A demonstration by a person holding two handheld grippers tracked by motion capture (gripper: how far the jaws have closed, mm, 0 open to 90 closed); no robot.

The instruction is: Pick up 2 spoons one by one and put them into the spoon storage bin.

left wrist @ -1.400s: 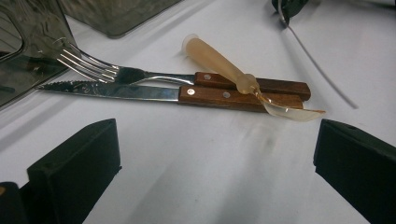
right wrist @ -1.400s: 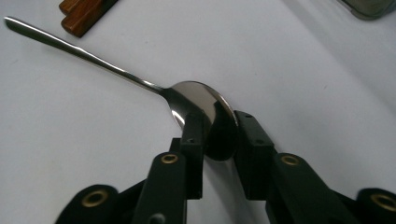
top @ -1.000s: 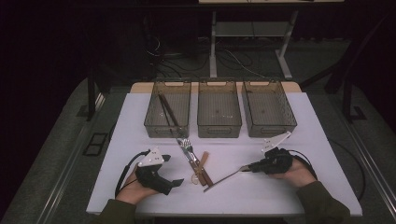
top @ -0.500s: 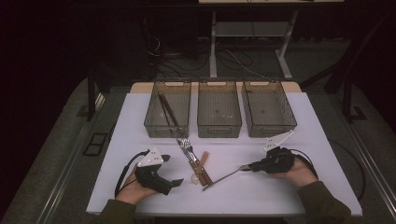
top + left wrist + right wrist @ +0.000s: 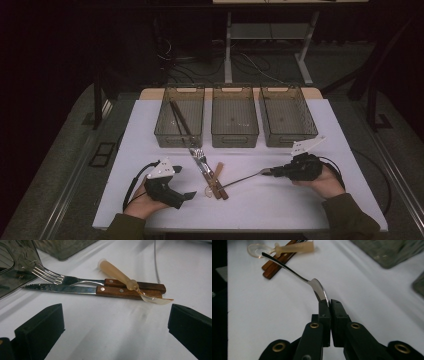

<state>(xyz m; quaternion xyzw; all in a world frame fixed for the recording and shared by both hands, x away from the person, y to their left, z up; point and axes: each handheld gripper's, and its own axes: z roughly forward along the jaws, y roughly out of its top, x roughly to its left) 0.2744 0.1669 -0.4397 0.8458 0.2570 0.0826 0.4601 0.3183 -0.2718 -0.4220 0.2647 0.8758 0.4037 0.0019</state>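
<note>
My right gripper [image 5: 272, 173] [image 5: 329, 303] is shut on the bowl of a metal spoon [image 5: 245, 178] [image 5: 312, 282]. The spoon's handle points left toward a cutlery pile and its tip hangs just over the pile. The pile holds a wooden-handled fork [image 5: 65, 280] and knife [image 5: 62, 288] side by side, with a translucent plastic spoon [image 5: 120, 276] [image 5: 287, 248] lying across their handles [image 5: 216, 181]. My left gripper [image 5: 184, 183] [image 5: 115, 332] rests on the table left of the pile, its jaws wide open around bare table.
Three translucent bins stand in a row at the back of the white table [image 5: 280, 210]: left bin [image 5: 165, 117] with dark sticks inside, middle bin [image 5: 234, 135], right bin [image 5: 288, 137]. The fork's tines almost touch the left bin.
My right gripper has shifted slightly up and to the right with the metal spoon. The left gripper has stayed still.
</note>
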